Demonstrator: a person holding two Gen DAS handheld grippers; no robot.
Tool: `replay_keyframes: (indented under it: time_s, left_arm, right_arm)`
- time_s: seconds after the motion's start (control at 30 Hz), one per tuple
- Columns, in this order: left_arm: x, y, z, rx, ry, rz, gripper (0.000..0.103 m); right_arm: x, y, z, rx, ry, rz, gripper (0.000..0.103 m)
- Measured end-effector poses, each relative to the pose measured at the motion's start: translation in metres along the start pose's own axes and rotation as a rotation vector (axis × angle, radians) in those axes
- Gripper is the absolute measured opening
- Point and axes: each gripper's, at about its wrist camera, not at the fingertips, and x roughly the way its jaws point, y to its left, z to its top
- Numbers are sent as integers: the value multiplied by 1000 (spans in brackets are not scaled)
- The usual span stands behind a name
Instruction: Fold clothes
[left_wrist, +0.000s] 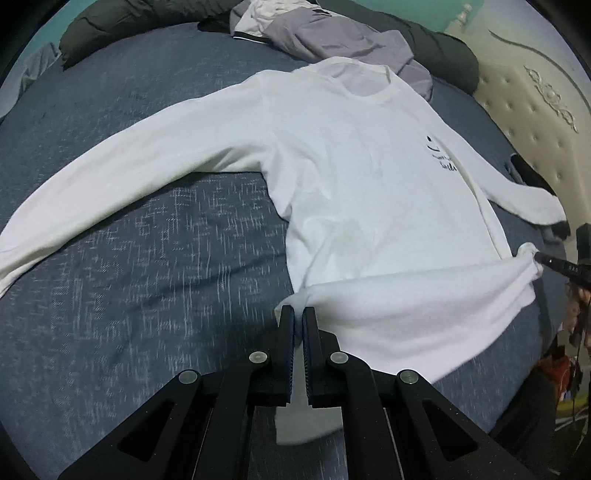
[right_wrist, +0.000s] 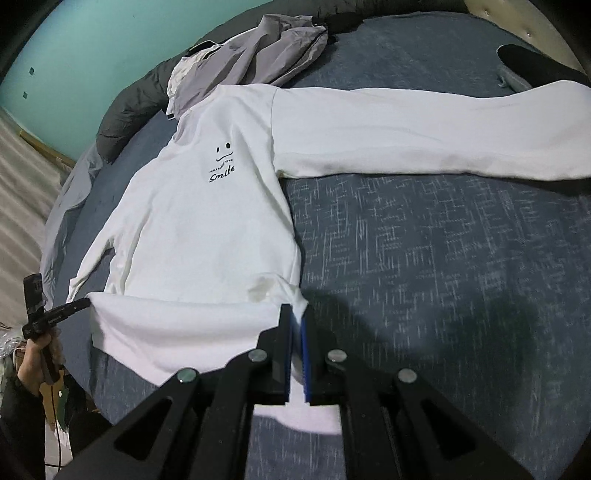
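Lying face up on the blue patterned bed cover (left_wrist: 147, 258), the white long-sleeved sweatshirt with a black "Smile" print (left_wrist: 369, 177) has both sleeves spread outward and its bottom hem lifted and turned back over the body. The left gripper (left_wrist: 298, 314) has its jaws closed on one hem corner, and the right gripper (right_wrist: 297, 314) has its jaws closed on the other corner. A crumpled grey jacket (right_wrist: 258, 55) sits beyond the collar, touching it.
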Motion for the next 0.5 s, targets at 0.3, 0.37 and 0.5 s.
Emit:
replay_keyframes:
  time_s: [0.3,0.37,0.5]
  left_arm:
    - [-21,33,-10,-51,-30,-20,43]
    - [-21,36,-19,-50,-18,-25,44]
    - [-15,38,-34,-59,-3,-55,44]
  right_arm:
    - [-23,-14,-13,-27,-29,-17,31]
    - [-22,-16,-21,-47,-3,-19,31]
    - [-14,-16,-36,-62,38,-29,31]
